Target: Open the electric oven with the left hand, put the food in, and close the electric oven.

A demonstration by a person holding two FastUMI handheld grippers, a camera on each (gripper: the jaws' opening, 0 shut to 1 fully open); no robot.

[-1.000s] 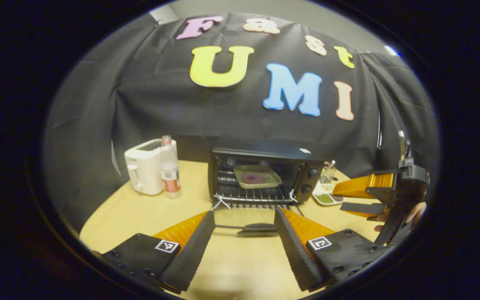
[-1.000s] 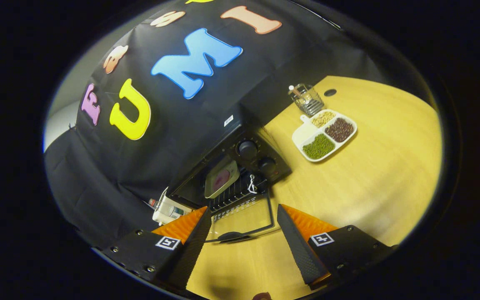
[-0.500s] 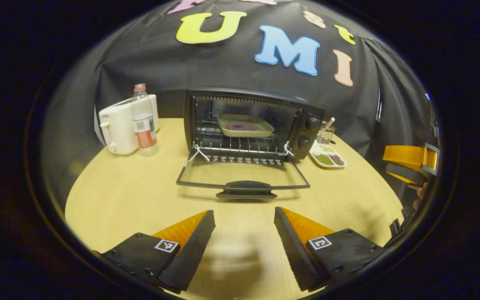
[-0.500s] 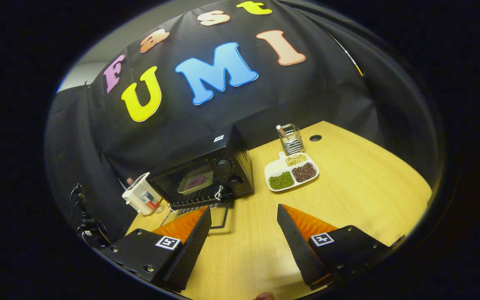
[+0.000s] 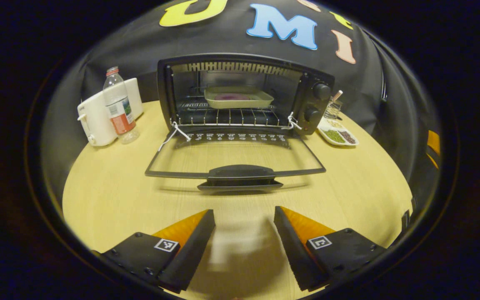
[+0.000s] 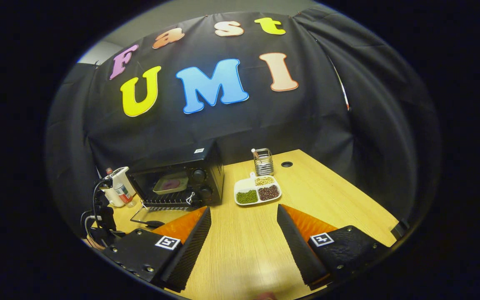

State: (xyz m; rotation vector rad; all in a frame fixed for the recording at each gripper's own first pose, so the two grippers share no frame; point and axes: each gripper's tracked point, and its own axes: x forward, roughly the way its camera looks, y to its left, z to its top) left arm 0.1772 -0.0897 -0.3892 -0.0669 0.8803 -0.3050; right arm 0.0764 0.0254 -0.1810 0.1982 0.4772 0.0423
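The black electric oven [image 5: 244, 93] stands open at the back of the wooden table [image 5: 111, 196]. Its glass door [image 5: 236, 156] lies flat, with the dark handle [image 5: 240, 173] at the near edge. On the wire rack inside sits a beige tray [image 5: 238, 98] holding purple food. My left gripper [image 5: 244, 213] is open and empty, low over the table just short of the handle. My right gripper [image 6: 244, 210] is open and empty too, farther back, to the right of the oven [image 6: 177, 179]. An orange part of the right gripper [image 5: 433, 143] shows at the right edge of the left gripper view.
A white toaster [image 5: 98, 112] and a plastic bottle [image 5: 117, 106] stand left of the oven. To its right are a divided dish of beans [image 6: 257, 190] and a wire holder [image 6: 263, 161]. A small round hole [image 6: 286, 164] sits in the tabletop behind them.
My left gripper has dropped lower and now looks straight at the oven door handle. My right gripper has drawn back and away from the oven, and levelled out.
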